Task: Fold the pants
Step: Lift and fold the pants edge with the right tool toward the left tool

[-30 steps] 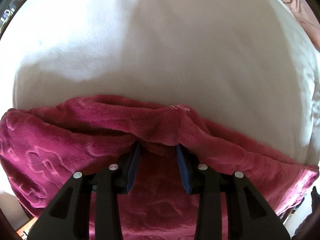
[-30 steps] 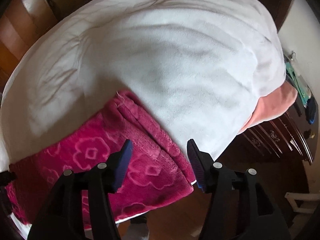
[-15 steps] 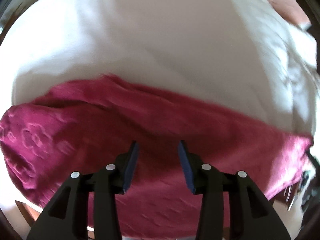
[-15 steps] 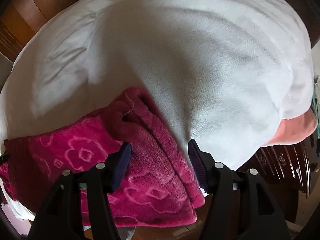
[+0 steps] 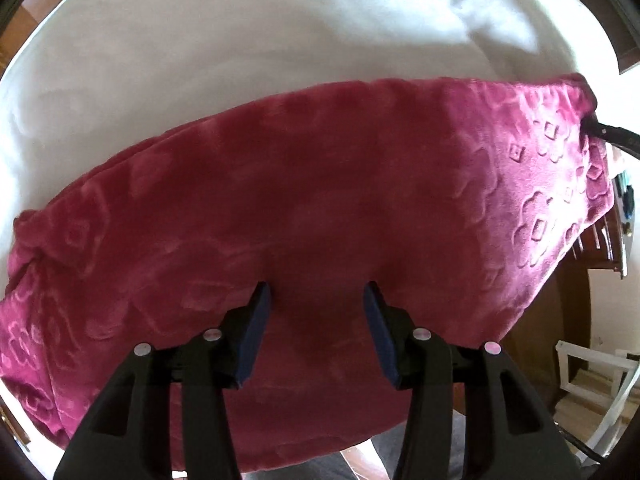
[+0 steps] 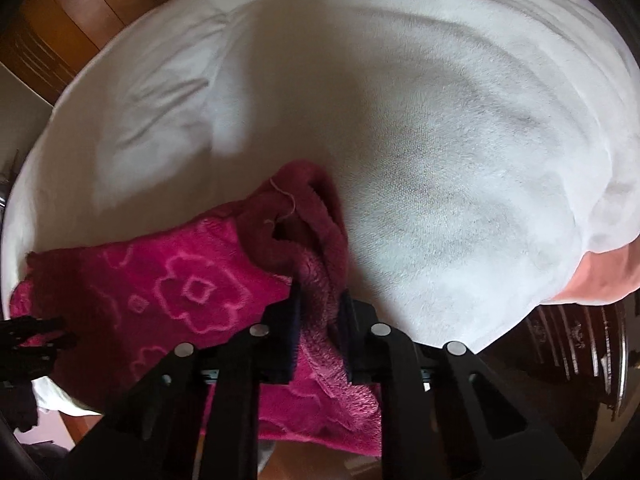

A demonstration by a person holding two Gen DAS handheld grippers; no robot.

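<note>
The magenta fleece pants (image 5: 340,208) with an embossed flower pattern lie spread along the near edge of a white blanket (image 5: 240,48). My left gripper (image 5: 316,298) hovers over their middle pointing straight down; its jaws are opening and nothing is between the blue pads. In the right wrist view my right gripper (image 6: 320,306) is closing its jaws on the thick rolled edge of the pants (image 6: 180,288), and the pads press the fabric. The right gripper's black tip (image 5: 612,134) shows at the pants' far right corner in the left wrist view.
The white blanket (image 6: 440,140) covers a bed. A salmon cloth (image 6: 600,276) peeks out at its right edge above a dark wooden dresser (image 6: 568,340). Wooden floor (image 6: 60,32) lies beyond the bed. A white frame (image 5: 588,372) stands low right.
My left gripper let go of the pants fold, swept sideways over the flattened pants and widened. My right gripper came down and closed on the rolled edge, which bunched up.
</note>
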